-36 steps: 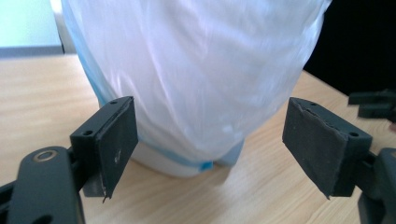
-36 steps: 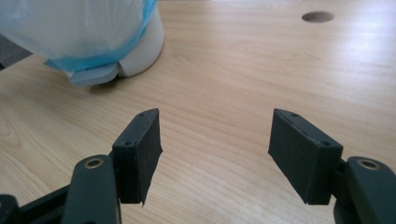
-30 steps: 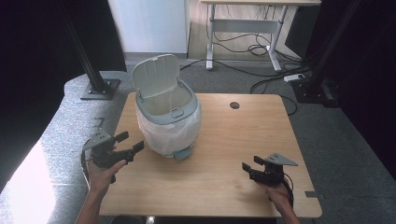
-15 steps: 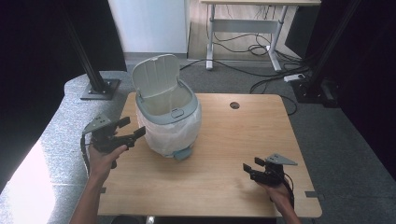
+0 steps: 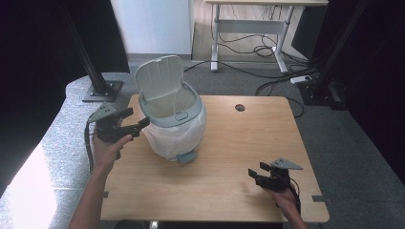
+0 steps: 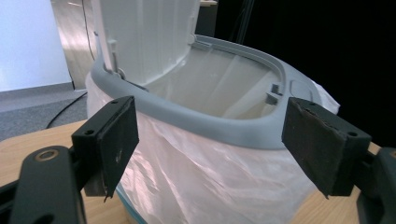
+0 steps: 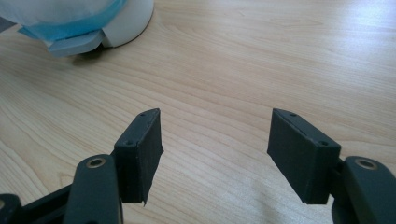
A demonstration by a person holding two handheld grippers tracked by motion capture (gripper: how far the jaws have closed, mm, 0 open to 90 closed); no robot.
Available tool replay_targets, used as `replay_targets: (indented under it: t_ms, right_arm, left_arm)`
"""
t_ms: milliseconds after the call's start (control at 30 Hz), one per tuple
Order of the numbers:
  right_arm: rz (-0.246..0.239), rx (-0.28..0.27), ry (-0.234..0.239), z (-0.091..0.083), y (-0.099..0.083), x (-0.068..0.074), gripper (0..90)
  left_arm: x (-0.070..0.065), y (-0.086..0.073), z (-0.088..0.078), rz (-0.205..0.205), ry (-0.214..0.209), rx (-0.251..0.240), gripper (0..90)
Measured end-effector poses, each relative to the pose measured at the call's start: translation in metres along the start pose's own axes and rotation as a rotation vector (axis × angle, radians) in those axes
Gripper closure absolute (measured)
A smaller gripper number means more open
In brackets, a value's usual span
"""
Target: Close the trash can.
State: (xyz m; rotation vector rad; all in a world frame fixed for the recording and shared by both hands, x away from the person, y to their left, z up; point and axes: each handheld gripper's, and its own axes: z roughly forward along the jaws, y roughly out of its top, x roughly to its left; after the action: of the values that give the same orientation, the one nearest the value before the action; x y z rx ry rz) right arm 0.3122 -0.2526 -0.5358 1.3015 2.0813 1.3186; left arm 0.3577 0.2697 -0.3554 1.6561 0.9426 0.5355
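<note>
Wooden table (image 5: 229, 176): bin (image 5: 174, 126) upright (lid (image 5: 157, 76) raised), left tool (image 5: 136, 125) beside rim.

A light wooden surface (image 5: 219, 181) with rounded corners carries 1 thing: a small white bin (image 5: 173, 125), standing left of centre toward the far side, lined with a white bag, grey rim on top, lid raised. A round cable hole (image 5: 239, 108) sits near the far edge. The surface stands on grey speckled floor (image 5: 57, 143).
</note>
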Motion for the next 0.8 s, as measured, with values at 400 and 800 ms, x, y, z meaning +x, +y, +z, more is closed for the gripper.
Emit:
replay_targets:
  t_ms: [400,800]
  right_arm:
    - [0.002,0.006,-0.01,0.001,-0.003,-0.001,34.7]
    - [0.007,0.023,-0.014,0.003,-0.006,-0.002,34.4]
  left_arm:
    - [0.015,0.01,0.017,-0.012,-0.008,0.008,18.6]
    - [0.032,0.034,0.037,-0.016,-0.001,-0.001,18.4]
